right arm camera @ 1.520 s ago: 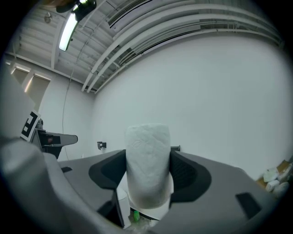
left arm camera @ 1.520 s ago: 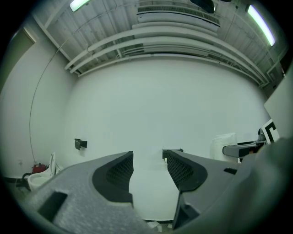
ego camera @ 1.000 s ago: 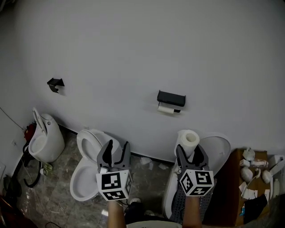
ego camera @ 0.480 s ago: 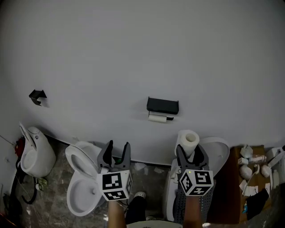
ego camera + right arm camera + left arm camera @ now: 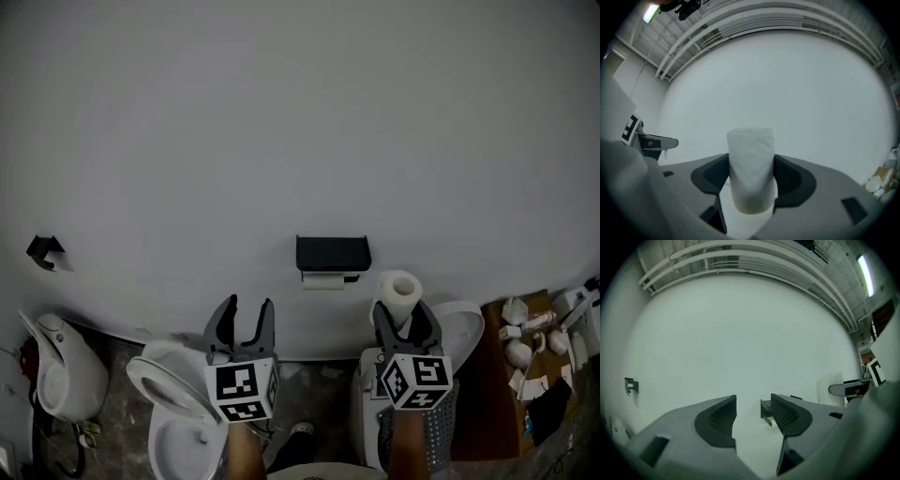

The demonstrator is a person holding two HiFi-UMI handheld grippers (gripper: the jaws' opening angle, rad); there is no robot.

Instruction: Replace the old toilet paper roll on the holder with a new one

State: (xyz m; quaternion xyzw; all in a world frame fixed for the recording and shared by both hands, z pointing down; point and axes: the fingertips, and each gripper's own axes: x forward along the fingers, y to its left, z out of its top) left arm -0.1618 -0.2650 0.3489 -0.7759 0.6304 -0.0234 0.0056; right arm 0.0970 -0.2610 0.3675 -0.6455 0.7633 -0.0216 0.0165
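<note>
Since the earlier frames, the black holder is shifted lower and leftward in the head view, so that it is now seen between the two grippers rather than above the right one. The small black bracket on the wall is likewise carried down toward the left edge, and the toilets are pushed closer to the bottom of the frame. The grippers themselves are kept at much the same places in the view.

The old roll is seen as a thin white strip hung just beneath the holder, which is mounted on the wall. The new roll is held upright in the right gripper, to the right of the holder and apart from it. In the right gripper view the jaws are pressed against both sides of the new roll, with the roll's top raised above them.

The left gripper is held with its jaws spread and nothing between them. In the left gripper view, the holder is framed in the gap between the jaws, well beyond them.

An open white toilet is seen below the left gripper, and a brown table strewn with small items is placed at the right.
</note>
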